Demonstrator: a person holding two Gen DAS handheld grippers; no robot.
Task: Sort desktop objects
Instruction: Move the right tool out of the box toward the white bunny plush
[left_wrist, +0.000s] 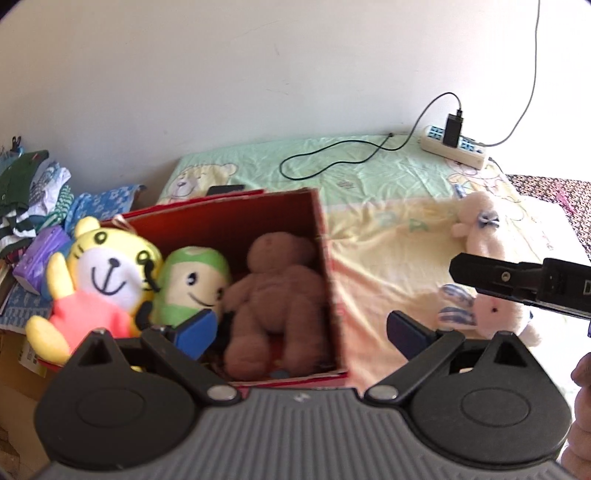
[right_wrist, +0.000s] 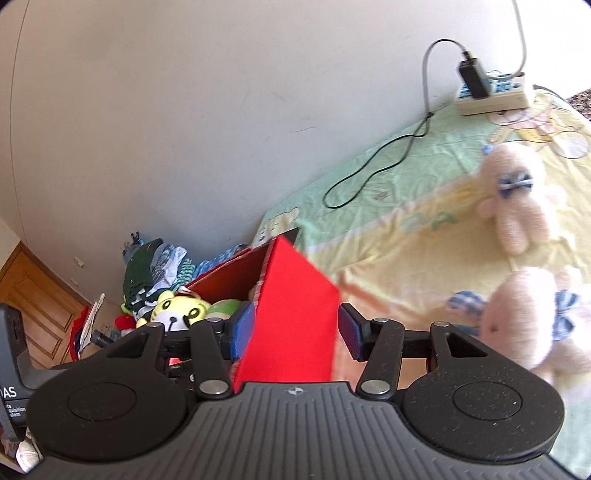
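Note:
A red cardboard box (left_wrist: 320, 236) stands on the bed and holds a yellow tiger plush (left_wrist: 99, 273), a green plush (left_wrist: 188, 284) and a brown bear (left_wrist: 277, 295). My left gripper (left_wrist: 301, 328) is open and empty just above the box's near side. Two pale pink plush toys lie on the sheet to the right: a bear with a blue bow (left_wrist: 480, 225) (right_wrist: 517, 192) and a rabbit with striped ears (left_wrist: 491, 314) (right_wrist: 532, 325). My right gripper (right_wrist: 291, 330) is open and empty, straddling the box's red outer corner (right_wrist: 291, 325); it shows as a black bar (left_wrist: 517, 284) over the rabbit.
A white power strip (left_wrist: 454, 146) with a black charger and a looping cable (left_wrist: 332, 158) lies at the back by the wall. Folded clothes (left_wrist: 33, 188) and a purple packet (left_wrist: 40, 254) are piled left of the box. The sheet (left_wrist: 388, 251) is green and yellow.

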